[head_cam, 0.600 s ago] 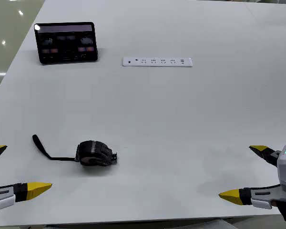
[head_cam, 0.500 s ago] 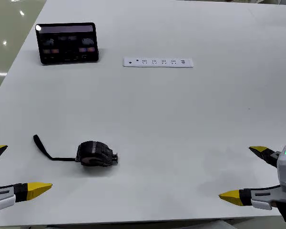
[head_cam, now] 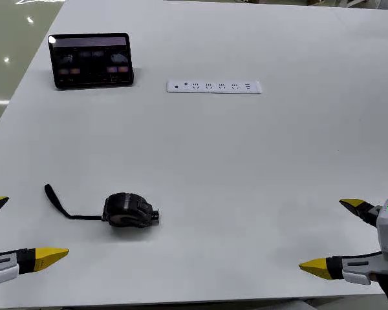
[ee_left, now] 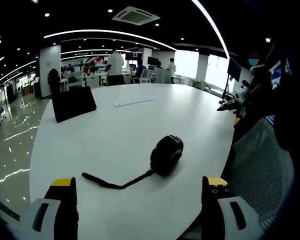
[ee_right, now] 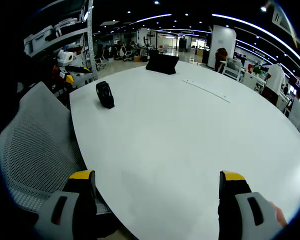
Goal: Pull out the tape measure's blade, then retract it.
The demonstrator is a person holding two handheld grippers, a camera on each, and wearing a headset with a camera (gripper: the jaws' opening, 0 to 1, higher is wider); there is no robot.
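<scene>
From over the person's shoulder, the tape measure (head_cam: 129,210) is lying on the white table (head_cam: 246,161) towards its near left corner, its blade tucked in and its black strap (head_cam: 61,203) trailing off to the left. The left gripper (head_cam: 39,225) is hovering just beside it at the near edge, jaws spread wide and gripping nothing. The right gripper (head_cam: 319,233) is waiting well apart at the near right, equally wide open and empty. A tablet (head_cam: 90,59) is standing at the far left, and a power strip (head_cam: 213,86) is lying flat near the far middle. Looking along the left gripper's own jaws, the tape measure (ee_left: 167,154) is sitting between the two yellow tips but beyond them, touching neither, with the strap (ee_left: 115,182) curling towards the camera. The right gripper (ee_left: 230,102) is showing at the right past the table's edge, above a mesh chair (ee_left: 262,165). Looking along the right gripper's jaws, they are standing far apart over bare tabletop, the tape measure (ee_right: 105,94) is resting well away near the table's left edge, and the tablet (ee_right: 162,63) is standing beyond it.
</scene>
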